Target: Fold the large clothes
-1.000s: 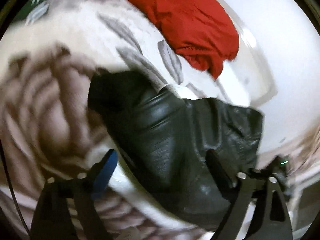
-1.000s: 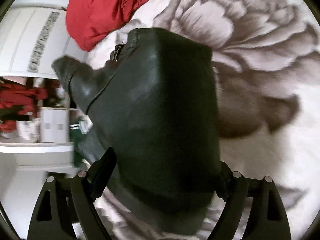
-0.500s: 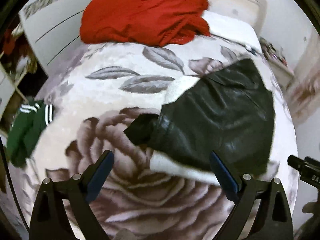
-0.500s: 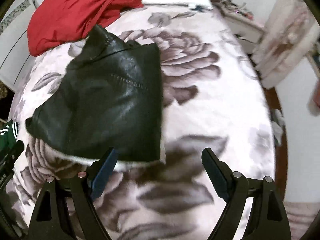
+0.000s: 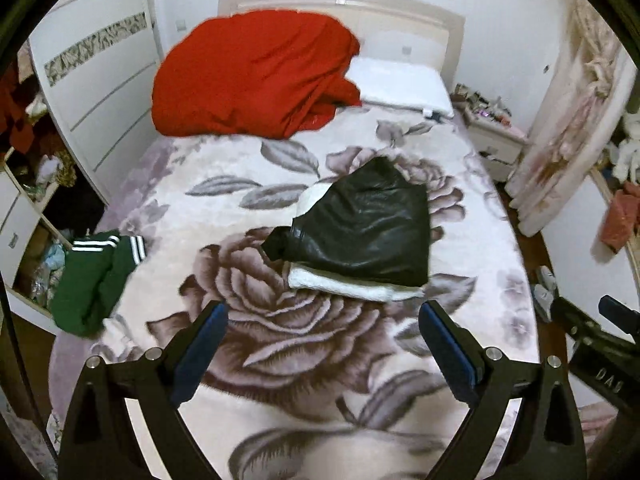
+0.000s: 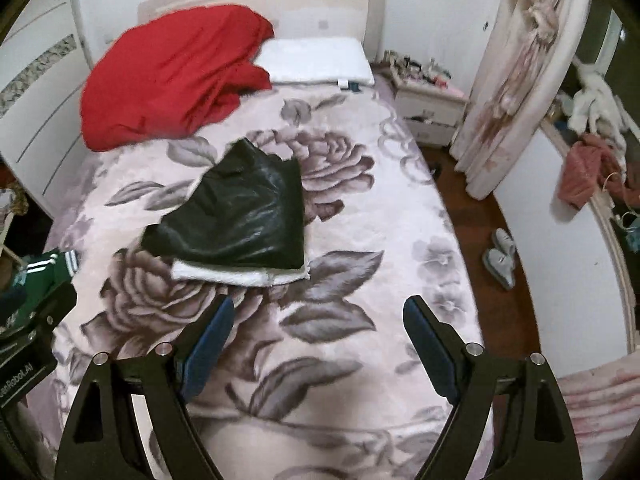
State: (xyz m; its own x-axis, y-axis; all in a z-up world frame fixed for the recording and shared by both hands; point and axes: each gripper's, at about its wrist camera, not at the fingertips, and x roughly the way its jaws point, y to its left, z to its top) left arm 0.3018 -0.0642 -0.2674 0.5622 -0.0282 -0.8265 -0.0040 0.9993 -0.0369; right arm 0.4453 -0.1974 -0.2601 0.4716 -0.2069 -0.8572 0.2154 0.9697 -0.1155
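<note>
A black leather jacket point(image 5: 360, 232) with white fleece lining lies folded in a compact bundle on the flowered bed point(image 5: 248, 360); it also shows in the right wrist view point(image 6: 244, 220). My left gripper point(image 5: 322, 350) is open and empty, held above the bed well short of the jacket. My right gripper point(image 6: 318, 344) is open and empty, also back from the jacket. A green garment with white stripes point(image 5: 92, 276) lies at the bed's left edge, and shows partly in the right wrist view point(image 6: 44, 272).
A red blanket point(image 5: 256, 76) and white pillow point(image 5: 400, 84) lie at the headboard. A white wardrobe point(image 5: 92, 80) stands left, a nightstand point(image 6: 428, 104) and curtain point(image 6: 512, 80) right. Slippers point(image 6: 500, 260) sit on the wooden floor.
Both grippers have let go of the jacket and pulled back and up from it. The jacket now lies folded on the bed, small in both views.
</note>
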